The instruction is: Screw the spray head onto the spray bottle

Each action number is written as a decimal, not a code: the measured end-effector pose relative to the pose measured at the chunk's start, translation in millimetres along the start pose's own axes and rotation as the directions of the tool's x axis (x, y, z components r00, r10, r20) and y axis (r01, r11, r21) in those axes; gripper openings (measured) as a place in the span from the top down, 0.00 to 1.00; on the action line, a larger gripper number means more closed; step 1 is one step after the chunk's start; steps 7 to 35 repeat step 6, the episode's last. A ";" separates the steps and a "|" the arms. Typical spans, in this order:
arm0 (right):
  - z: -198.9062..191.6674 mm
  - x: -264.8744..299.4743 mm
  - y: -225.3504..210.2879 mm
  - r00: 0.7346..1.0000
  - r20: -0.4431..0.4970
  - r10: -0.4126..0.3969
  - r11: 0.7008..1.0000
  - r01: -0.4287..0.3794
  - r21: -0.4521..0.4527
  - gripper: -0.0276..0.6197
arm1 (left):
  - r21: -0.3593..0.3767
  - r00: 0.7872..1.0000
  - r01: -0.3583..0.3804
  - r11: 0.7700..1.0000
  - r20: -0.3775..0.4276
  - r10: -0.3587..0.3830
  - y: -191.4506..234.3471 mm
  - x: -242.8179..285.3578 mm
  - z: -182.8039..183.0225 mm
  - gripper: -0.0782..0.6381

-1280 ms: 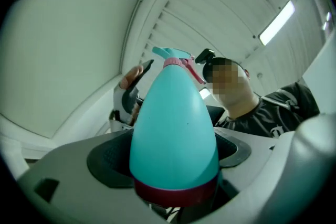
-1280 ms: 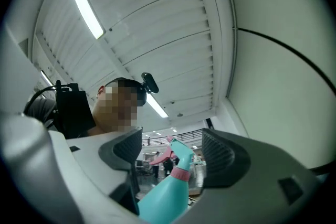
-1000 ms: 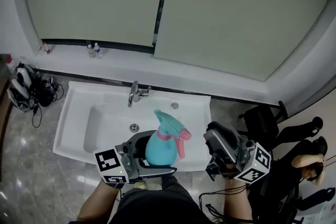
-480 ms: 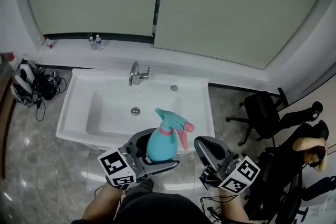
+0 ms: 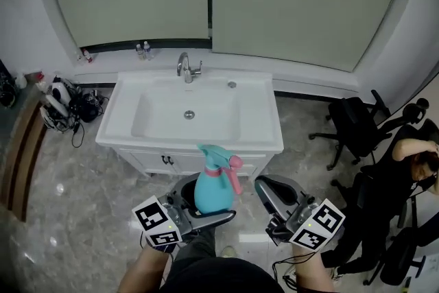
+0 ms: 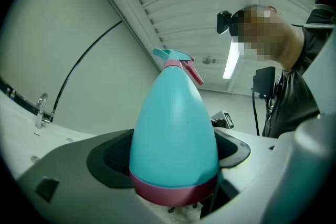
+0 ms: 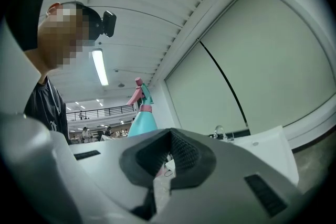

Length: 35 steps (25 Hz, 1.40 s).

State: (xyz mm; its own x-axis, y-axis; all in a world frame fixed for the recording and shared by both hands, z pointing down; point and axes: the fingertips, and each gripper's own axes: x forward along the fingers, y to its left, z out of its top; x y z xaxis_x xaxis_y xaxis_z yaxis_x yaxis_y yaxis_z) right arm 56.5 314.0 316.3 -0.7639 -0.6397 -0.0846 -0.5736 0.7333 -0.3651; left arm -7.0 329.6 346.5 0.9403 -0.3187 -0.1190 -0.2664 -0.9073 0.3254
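Gripping a teal, egg-shaped plastic spray bottle (image 6: 176,134) with a pink base band, low on its body, firmly between the pads of the left gripper (image 5: 208,202). Holding it roughly upright in mid-air over the grey marbled floor (image 5: 75,216), in front of the front edge of the white ceramic sink unit (image 5: 264,137) and apart from it. Carrying a teal spray head with pink trigger and pink collar (image 5: 223,160) already on the bottle's neck. Keeping the right gripper (image 7: 168,155) fully closed on nothing, near the bottle's right side, not touching. Reading the step as late: head seated, screwing either finished or short of a last tightening; no telling from any view whether the collar sits snug. Calling next, probably, for parting the right jaws, bringing them round the pink collar, clamping and twisting while steadying the bottle with the left; otherwise for setting the bottle down on the sink's rim. Minding the smooth tapered body: likely to slip between the pads under a twist.
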 end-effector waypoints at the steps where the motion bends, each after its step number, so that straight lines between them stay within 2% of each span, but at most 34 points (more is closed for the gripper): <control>1: 0.6 -12.1 10.7 1.000 0.001 0.003 1.000 -0.003 0.004 0.96 | 0.004 1.000 -0.010 1.000 -0.004 0.010 -16.9 -3.0 -2.1 0.28; 6: -0.3 -47.5 38.1 1.000 -0.022 0.007 1.000 -0.007 -0.011 0.96 | 0.019 0.999 -0.045 0.999 0.023 0.045 -62.5 -7.8 -3.6 0.28; 35: -0.3 -47.5 38.1 1.000 -0.022 0.007 1.000 -0.007 -0.011 0.96 | 0.019 0.999 -0.045 0.999 0.023 0.045 -62.5 -7.8 -3.6 0.28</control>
